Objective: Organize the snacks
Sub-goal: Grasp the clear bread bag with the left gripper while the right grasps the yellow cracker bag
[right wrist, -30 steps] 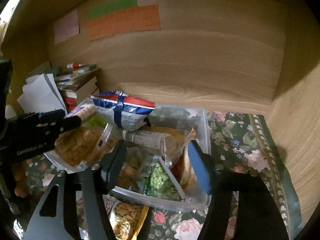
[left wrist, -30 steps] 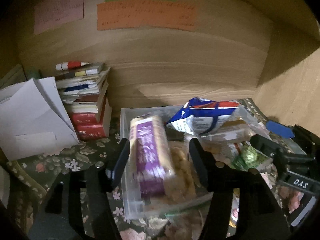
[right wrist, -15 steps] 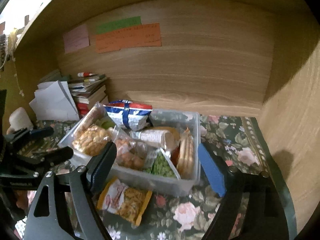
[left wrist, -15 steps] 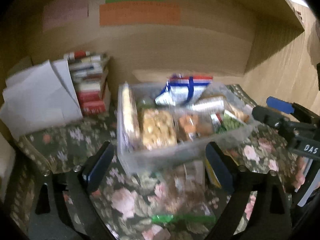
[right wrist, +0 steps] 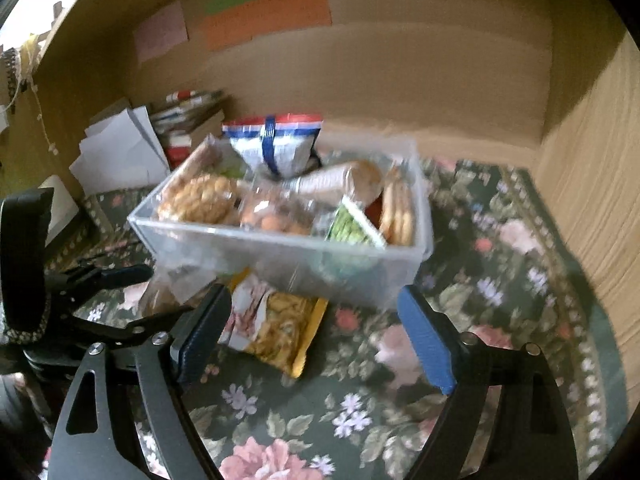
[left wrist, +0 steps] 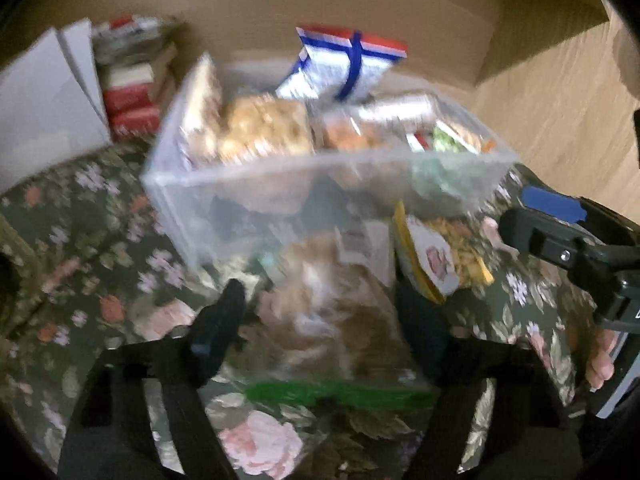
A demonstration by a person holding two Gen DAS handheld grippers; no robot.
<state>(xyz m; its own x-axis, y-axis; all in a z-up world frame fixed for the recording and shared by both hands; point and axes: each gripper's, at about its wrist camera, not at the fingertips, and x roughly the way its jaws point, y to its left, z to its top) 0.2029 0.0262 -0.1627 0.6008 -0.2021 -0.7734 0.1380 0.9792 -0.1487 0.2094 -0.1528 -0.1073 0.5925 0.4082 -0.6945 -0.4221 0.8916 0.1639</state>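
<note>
Heavily blurred through the left wrist view; labels unreadable in both. Clear plastic bin (right wrist: 280,252) sitting on dark floral cloth (right wrist: 500,280) inside a wooden alcove, packed with crinkly snack packs: a blue, white and red bag (right wrist: 276,144) standing tallest at the back, a lumpy golden pack (right wrist: 200,200) at the near left corner, a green pack (right wrist: 348,224) and a row of round crackers (right wrist: 396,212) at the right end. Yellow snack bag (right wrist: 280,320) flat on the cloth, far end tucked under the bin's front wall. Left gripper (left wrist: 320,320) spread wide around a clear bag (left wrist: 332,320) of brownish lumps with a green strip along its near edge; contact impossible to judge through the blur, right pad nearly lost. Right gripper (right wrist: 316,332) gaping wide, holding nothing, just before the yellow bag. Blurred books (right wrist: 188,120) and white folded paper (right wrist: 120,156) behind the bin's left side.
</note>
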